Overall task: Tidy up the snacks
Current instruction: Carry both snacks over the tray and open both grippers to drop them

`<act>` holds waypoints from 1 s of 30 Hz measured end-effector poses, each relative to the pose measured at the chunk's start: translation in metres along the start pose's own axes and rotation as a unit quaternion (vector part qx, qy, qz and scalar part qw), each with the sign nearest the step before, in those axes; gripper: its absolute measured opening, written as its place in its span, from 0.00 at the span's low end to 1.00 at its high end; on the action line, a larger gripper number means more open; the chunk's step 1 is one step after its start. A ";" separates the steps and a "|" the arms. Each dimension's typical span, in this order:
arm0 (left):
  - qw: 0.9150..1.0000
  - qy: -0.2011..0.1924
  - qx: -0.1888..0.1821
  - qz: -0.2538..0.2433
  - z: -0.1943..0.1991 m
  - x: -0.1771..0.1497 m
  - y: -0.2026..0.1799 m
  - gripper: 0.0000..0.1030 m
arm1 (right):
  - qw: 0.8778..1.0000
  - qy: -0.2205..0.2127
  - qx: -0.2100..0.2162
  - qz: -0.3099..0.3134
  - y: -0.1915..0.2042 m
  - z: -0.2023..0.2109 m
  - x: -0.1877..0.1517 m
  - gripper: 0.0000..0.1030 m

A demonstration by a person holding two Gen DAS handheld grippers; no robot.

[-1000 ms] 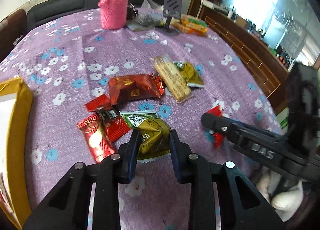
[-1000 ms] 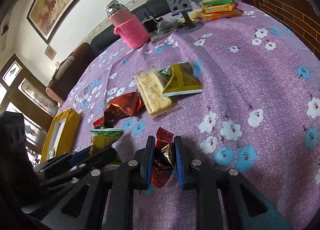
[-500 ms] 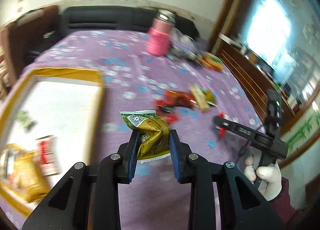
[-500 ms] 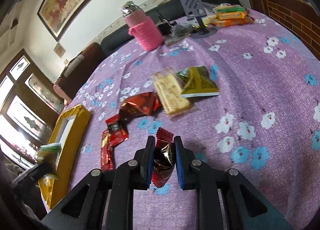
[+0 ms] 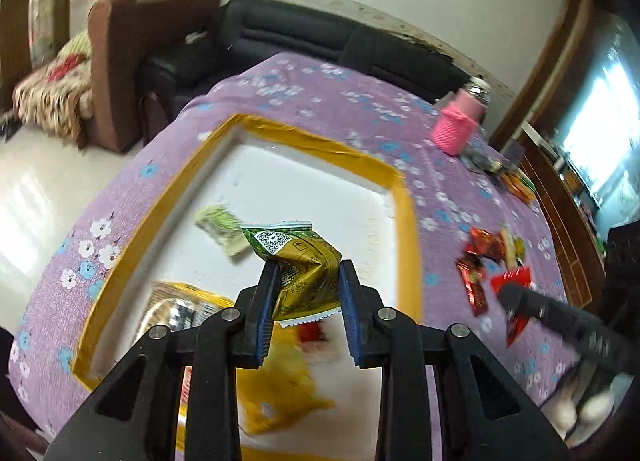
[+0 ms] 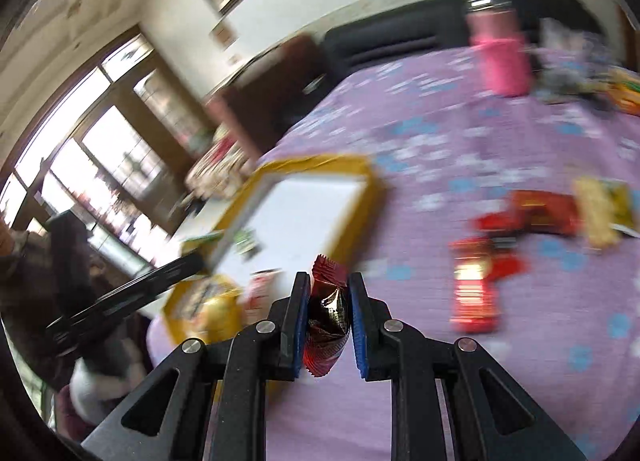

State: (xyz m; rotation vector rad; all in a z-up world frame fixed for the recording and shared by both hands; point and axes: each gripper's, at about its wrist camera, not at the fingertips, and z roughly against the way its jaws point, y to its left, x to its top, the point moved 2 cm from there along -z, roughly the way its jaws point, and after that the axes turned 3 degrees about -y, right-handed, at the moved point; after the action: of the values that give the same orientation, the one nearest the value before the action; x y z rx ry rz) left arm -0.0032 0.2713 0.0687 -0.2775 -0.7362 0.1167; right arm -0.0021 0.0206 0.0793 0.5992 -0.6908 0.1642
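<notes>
Snacks are in both claws. The left gripper (image 5: pixel 307 297) pinches a crinkled green-and-gold packet (image 5: pixel 298 261) with a printed code square on it, its blue pads pressed into the foil, and it hangs above the white floor of the yellow-rimmed tray (image 5: pixel 408 217). The right gripper (image 6: pixel 329 319) is clamped on a small dark-red foil candy (image 6: pixel 327 311) with a serrated end, over the tablecloth just beside the tray's near corner.

Judging by how things lie, the sorting is partly done. Several packets already sit in the tray — a pale green one (image 5: pixel 218 227) near the middle, a yellow bag (image 5: pixel 276 393) and something red and white near the closer end, all smeared by blur. Left on the cloth is a loose cluster of red wrappers (image 6: pixel 476 285), a long pale biscuit pack (image 6: pixel 596 217) and a green-gold packet partly under it, well apart from the tray. Both held pieces still need letting go inside the rim.

The wrappers are thin, glossy and crumple readily; the tray looks rigid, with a raised taped border. A purple floral tablecloth (image 5: pixel 360 101) covers the table, and a pink knitted-sleeve bottle (image 6: pixel 500 53) stands at the far side beside more packets.
</notes>
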 end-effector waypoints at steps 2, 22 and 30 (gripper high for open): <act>1.000 0.009 -0.001 0.017 -0.010 0.004 0.013 0.26 | 1.000 0.021 0.000 0.021 0.025 -0.027 0.001 0.18; 0.997 0.009 -0.012 0.077 -0.005 0.006 0.041 0.37 | 0.997 0.061 -0.024 0.048 0.062 -0.094 -0.002 0.40; 0.996 -0.044 -0.066 0.039 0.051 -0.002 -0.028 0.78 | 0.996 -0.028 -0.087 0.002 -0.023 0.011 0.017 0.54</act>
State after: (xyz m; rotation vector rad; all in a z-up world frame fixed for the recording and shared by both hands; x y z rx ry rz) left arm -0.0390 0.2550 0.1111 -0.4293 -0.8218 0.1550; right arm 0.0131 -0.0052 0.0860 0.4366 -0.7531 0.0904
